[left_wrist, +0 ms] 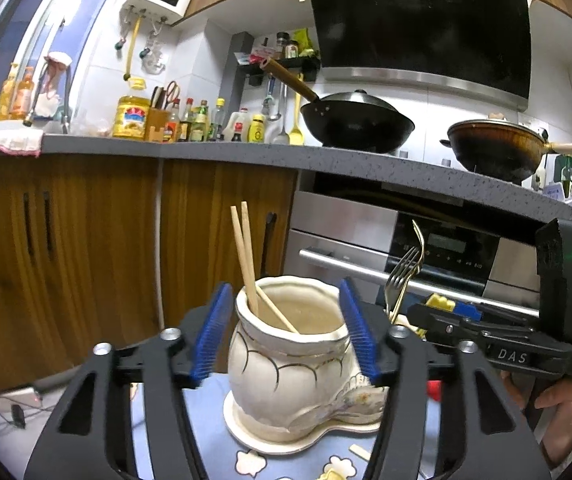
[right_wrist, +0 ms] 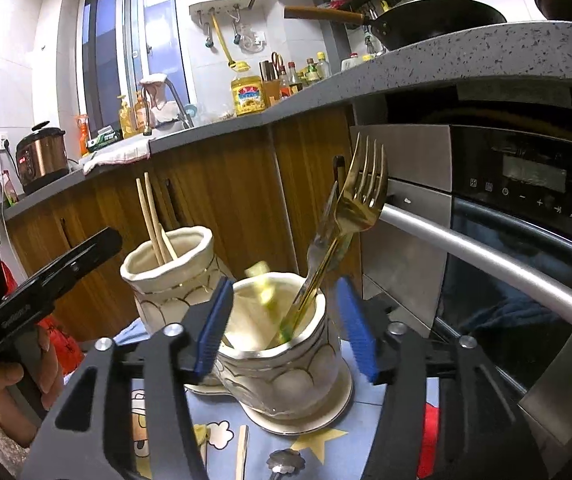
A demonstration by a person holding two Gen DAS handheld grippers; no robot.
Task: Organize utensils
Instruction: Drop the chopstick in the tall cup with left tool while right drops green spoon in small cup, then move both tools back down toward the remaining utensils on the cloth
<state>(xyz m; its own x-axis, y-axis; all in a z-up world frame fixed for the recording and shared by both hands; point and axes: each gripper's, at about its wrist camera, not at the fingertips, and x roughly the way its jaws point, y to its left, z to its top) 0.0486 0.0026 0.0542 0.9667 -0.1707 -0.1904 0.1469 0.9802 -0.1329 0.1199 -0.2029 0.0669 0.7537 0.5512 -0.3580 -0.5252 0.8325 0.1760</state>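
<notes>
In the left wrist view a cream boot-shaped ceramic holder (left_wrist: 286, 364) stands on a saucer with two wooden chopsticks (left_wrist: 246, 256) leaning in it. My left gripper (left_wrist: 286, 332) is open, with its blue pads flanking the holder's rim. In the right wrist view a second cream holder (right_wrist: 286, 360) carries a gold fork (right_wrist: 360, 196) and a silver one. A blurred yellow-green piece (right_wrist: 262, 284) shows at its mouth. My right gripper (right_wrist: 286, 330) is open around this holder, its pads off the walls. The chopstick holder (right_wrist: 166, 272) stands behind to the left.
A blue patterned cloth (right_wrist: 326, 444) covers the table, with a loose chopstick (right_wrist: 242, 452) and a flower-shaped metal piece (right_wrist: 284, 462) in front. An oven with a steel handle (right_wrist: 486, 256) is close on the right. Wooden cabinets (left_wrist: 86, 240) and a crowded countertop lie beyond.
</notes>
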